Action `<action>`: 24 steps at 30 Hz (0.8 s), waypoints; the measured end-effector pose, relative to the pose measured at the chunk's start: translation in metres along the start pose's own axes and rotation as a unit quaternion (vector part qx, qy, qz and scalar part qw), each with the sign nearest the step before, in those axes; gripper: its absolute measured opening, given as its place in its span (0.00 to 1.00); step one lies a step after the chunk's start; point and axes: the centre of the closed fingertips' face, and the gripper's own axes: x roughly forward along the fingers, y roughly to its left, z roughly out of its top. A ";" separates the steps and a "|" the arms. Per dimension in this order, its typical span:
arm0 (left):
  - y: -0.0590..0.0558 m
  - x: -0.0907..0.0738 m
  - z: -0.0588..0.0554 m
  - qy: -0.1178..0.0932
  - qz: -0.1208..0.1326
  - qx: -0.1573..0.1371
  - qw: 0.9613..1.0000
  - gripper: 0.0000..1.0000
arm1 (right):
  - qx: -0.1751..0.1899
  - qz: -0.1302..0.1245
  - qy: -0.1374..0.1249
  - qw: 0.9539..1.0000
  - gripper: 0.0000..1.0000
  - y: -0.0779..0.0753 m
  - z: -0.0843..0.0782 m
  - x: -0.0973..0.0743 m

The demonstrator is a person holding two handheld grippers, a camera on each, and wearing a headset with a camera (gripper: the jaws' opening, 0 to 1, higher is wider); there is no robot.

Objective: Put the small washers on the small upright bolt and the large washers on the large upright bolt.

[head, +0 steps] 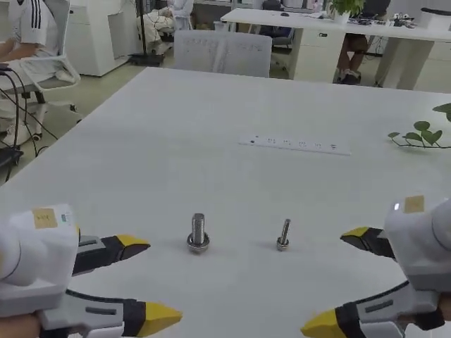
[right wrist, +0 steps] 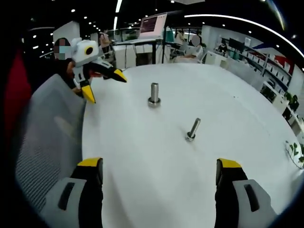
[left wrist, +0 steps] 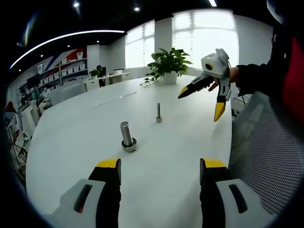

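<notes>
Two bolts stand upright on the white table (head: 232, 176). The large bolt (head: 198, 233) has washers around its base and stands left of the small bolt (head: 283, 235), which also has washers at its foot. From the left gripper view the large bolt (left wrist: 127, 137) is nearer and the small bolt (left wrist: 158, 113) farther. From the right gripper view the small bolt (right wrist: 193, 129) is nearer, the large bolt (right wrist: 154, 94) beyond. My left gripper (head: 148, 282) is open at the near left edge. My right gripper (head: 338, 280) is open at the near right. Both hold nothing.
A white power strip (head: 294, 144) lies across the table's middle. A plant sprig (head: 421, 135) reaches in at the right edge. A chair back (head: 222, 52) stands at the far edge, with desks and seated people beyond.
</notes>
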 end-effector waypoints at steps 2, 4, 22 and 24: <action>-0.002 -0.003 -0.001 -0.002 0.002 -0.006 1.000 0.67 | 0.002 0.000 -0.001 1.000 1.00 0.004 -0.002 -0.001; -0.004 -0.005 -0.003 -0.004 0.002 -0.012 1.000 0.68 | 0.004 -0.002 -0.007 1.000 1.00 0.006 -0.001 -0.002; -0.017 -0.012 -0.014 -0.002 -0.008 -0.067 0.998 0.75 | 0.007 0.017 -0.115 0.993 1.00 0.025 0.008 -0.009; -0.018 -0.011 -0.014 -0.002 -0.009 -0.071 0.997 0.76 | 0.010 0.019 -0.119 0.993 1.00 0.029 0.006 -0.006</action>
